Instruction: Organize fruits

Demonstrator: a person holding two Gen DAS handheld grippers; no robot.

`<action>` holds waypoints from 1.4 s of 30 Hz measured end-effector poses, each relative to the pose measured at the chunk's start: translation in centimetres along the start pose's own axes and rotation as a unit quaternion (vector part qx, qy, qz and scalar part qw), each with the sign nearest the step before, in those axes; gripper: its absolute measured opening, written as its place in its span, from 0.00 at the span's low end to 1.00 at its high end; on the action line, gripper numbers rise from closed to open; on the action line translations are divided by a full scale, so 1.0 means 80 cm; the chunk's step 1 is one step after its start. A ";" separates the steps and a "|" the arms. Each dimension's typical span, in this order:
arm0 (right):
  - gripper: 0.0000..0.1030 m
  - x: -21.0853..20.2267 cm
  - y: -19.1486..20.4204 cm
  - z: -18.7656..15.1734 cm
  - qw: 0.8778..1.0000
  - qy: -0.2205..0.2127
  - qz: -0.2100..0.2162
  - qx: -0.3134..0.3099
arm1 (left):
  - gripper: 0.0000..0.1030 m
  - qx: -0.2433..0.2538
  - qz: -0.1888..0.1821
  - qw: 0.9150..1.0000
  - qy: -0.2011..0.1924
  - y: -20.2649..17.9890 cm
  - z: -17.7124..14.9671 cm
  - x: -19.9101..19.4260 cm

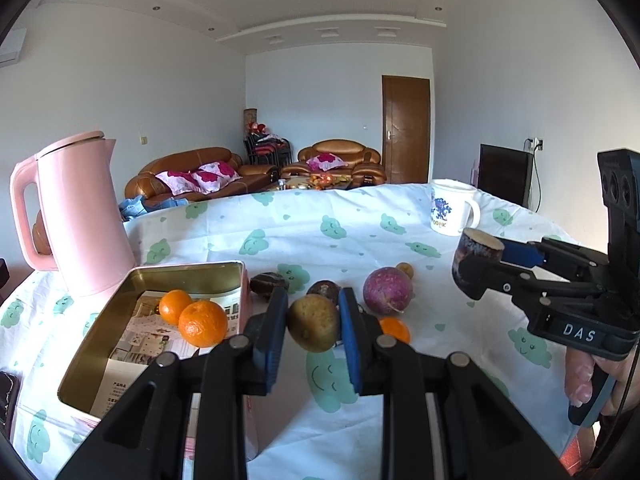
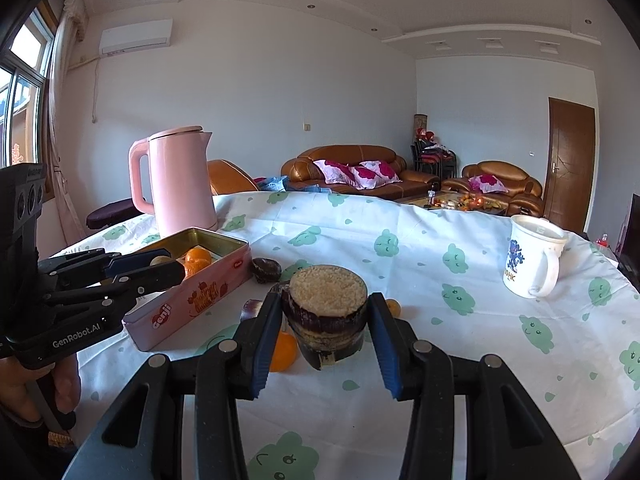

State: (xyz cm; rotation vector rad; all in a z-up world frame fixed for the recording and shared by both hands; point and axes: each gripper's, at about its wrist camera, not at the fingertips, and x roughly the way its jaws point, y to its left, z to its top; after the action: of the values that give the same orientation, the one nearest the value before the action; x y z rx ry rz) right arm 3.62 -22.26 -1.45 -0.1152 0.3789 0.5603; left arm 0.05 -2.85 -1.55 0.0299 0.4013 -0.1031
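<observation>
My left gripper (image 1: 312,312) is shut on a yellow-brown round fruit (image 1: 312,326), held in the air just right of the pink tin box (image 1: 100,344), which holds two oranges (image 1: 202,323). My right gripper (image 2: 326,308) is shut on a short chunk of sugarcane (image 2: 326,320) with a pale cut top, lifted above the table. From the right wrist view the left gripper (image 2: 164,263) shows at the tin (image 2: 192,296). Loose on the cloth lie a purple-red round fruit (image 1: 387,290), a dark passion fruit (image 1: 324,289), an orange (image 1: 396,329) and a small kumquat (image 1: 405,269).
A pink kettle (image 1: 80,216) stands behind the tin at the left. A white mug (image 1: 452,208) sits at the far right of the round table, whose cloth (image 2: 460,320) has green cloud prints. Another dark fruit (image 2: 266,269) lies beside the tin's far end.
</observation>
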 end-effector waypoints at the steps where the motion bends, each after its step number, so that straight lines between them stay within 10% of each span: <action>1: 0.45 -0.001 0.001 0.000 1.000 -0.001 0.000 0.000 | 0.27 0.000 0.001 1.000 -0.002 0.000 0.000 -0.001; 42: 0.45 0.051 0.091 0.054 0.995 0.009 0.062 -0.077 | 0.27 -0.056 0.084 0.995 0.027 0.109 -0.001 0.002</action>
State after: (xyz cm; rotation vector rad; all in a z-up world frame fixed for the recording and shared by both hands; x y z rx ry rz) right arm 4.25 -13.21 0.92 -0.2457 0.3625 0.7118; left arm 1.07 5.84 -1.58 -0.0437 0.4556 0.0857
